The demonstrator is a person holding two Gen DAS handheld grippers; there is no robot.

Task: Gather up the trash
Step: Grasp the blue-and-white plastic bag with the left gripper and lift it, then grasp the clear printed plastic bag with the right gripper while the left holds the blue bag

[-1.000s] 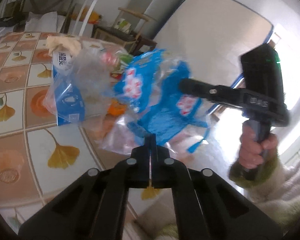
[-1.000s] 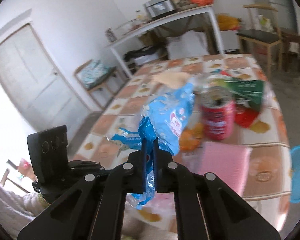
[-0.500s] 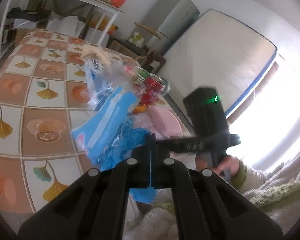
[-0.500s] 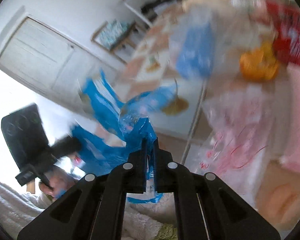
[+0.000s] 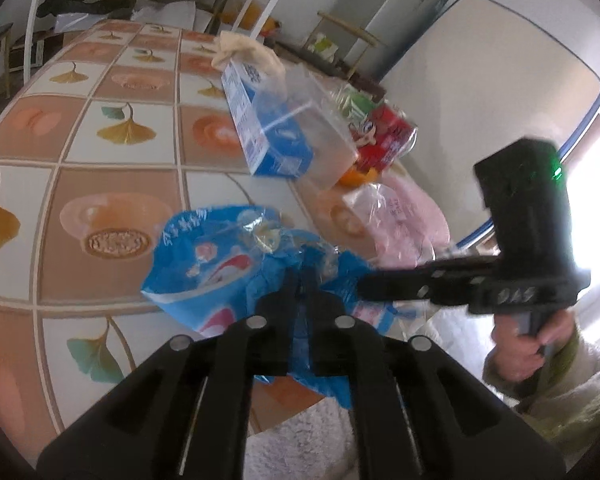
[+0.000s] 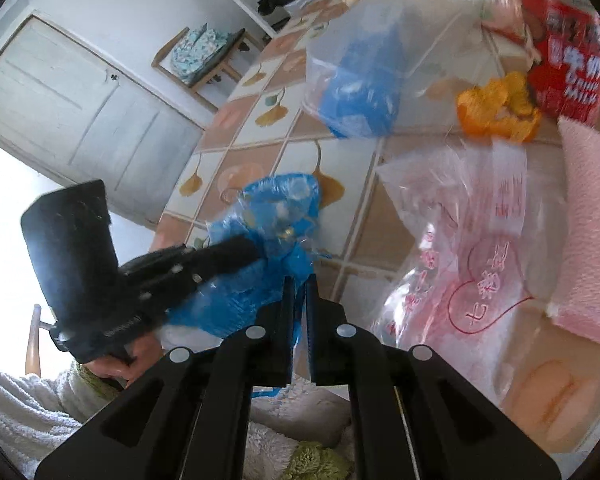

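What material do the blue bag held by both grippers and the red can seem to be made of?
Blue bag: thin glossy plastic film, it seems; it crumples, has clear see-through patches and printed colours.
Red can: probably metal with a smooth printed finish; its round body is blurred, so metal is a guess.

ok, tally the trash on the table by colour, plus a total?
Blue: 2, the blue wrapper held in both claws, the blue carton inside a clear bag
Red: 1, the red can
Orange: 1, the orange peel
Pink-printed clear: 1, the clear bag
Total: 5
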